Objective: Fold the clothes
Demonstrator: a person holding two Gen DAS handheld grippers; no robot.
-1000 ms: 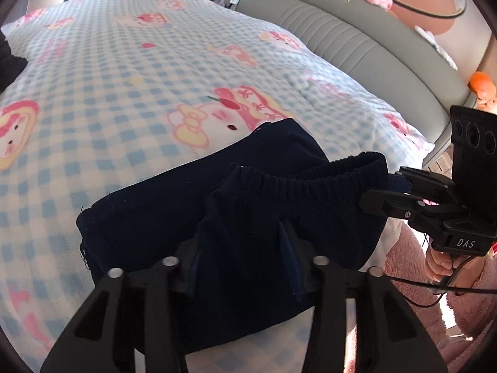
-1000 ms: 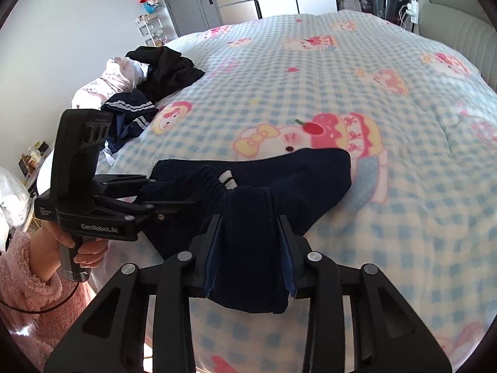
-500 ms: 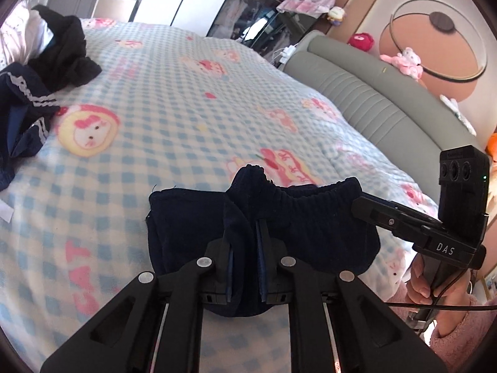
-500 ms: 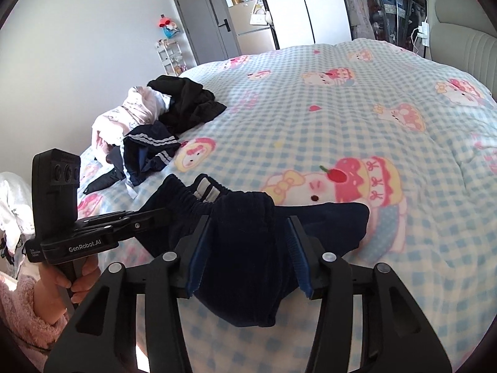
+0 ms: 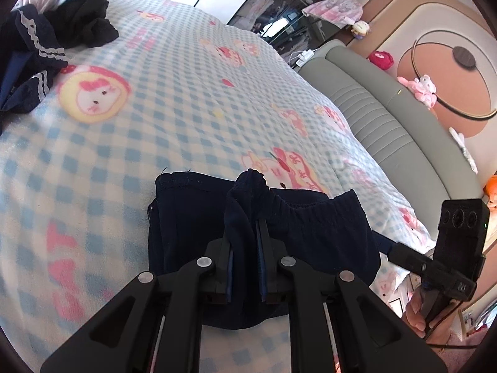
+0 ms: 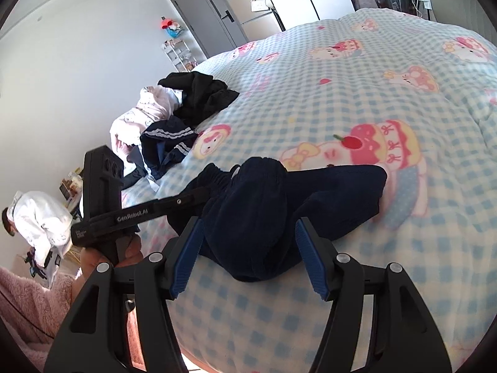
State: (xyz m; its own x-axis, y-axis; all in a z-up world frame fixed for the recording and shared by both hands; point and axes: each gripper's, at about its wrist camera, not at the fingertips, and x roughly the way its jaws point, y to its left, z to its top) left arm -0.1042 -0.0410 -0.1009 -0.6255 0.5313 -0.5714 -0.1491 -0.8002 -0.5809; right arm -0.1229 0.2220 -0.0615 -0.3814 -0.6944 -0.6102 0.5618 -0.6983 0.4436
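Dark navy shorts (image 5: 192,233) with an elastic waistband lie near the front edge of the bed; they also show in the right wrist view (image 6: 257,211). My left gripper (image 5: 245,233) is shut on a bunched fold of the waistband. My right gripper (image 6: 248,242) is open, its blue pads (image 6: 309,258) either side of the shorts' right end, apart from the cloth. The right gripper also shows at the right in the left wrist view (image 5: 403,253). The left gripper shows from the side in the right wrist view (image 6: 186,199).
The bed carries a blue checked blanket (image 5: 186,99) with cartoon prints. A pile of dark and pink clothes (image 6: 174,115) lies at the bed's left side, also in the left wrist view (image 5: 46,37). A grey padded headboard (image 5: 403,130) runs along the right.
My right gripper has opened and let go of the shorts' end, which now rests on the bed. My left gripper closed on the waistband and stays shut. Both cameras have tilted up.
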